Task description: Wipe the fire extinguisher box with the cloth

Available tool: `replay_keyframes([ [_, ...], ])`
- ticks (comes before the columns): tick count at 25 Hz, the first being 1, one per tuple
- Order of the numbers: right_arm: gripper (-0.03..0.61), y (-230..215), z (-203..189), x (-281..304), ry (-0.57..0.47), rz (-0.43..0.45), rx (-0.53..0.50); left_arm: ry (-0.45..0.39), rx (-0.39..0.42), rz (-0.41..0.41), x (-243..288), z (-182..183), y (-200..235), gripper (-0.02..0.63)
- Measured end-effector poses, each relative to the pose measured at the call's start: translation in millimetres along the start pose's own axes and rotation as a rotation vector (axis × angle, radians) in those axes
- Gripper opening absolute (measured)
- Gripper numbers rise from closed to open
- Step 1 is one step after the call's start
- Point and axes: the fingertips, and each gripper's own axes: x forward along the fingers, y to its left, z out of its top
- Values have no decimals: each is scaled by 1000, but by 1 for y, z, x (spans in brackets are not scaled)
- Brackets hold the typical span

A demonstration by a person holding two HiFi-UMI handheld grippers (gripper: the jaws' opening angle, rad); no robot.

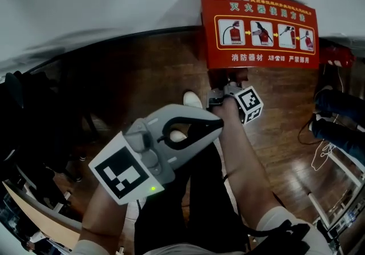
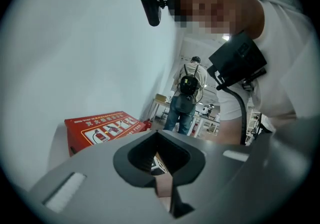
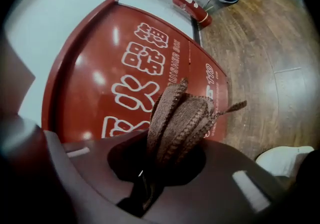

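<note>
Pinching the brown cloth (image 3: pixel 180 123) in my right tool (image 3: pixel 148 178), close before the red fire extinguisher box (image 3: pixel 100 67) standing on the wood floor (image 1: pixel 142 71); my left tool (image 2: pixel 169 188) is pressed together, empty.

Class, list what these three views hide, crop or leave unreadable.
Right gripper view: the cloth covers part of the lettering on the fire extinguisher box; whether they touch is unclear.
Head view: the right gripper hides the cloth.
Left gripper view: the left gripper body cuts off that box's lower edge.
</note>
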Motion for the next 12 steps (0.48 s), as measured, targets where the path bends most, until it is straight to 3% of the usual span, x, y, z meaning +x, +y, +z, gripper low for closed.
replay_keyframes([
  [12, 46, -91, -12, 60, 44, -106, -87, 1, -36, 28, 6, -49, 50, 0],
])
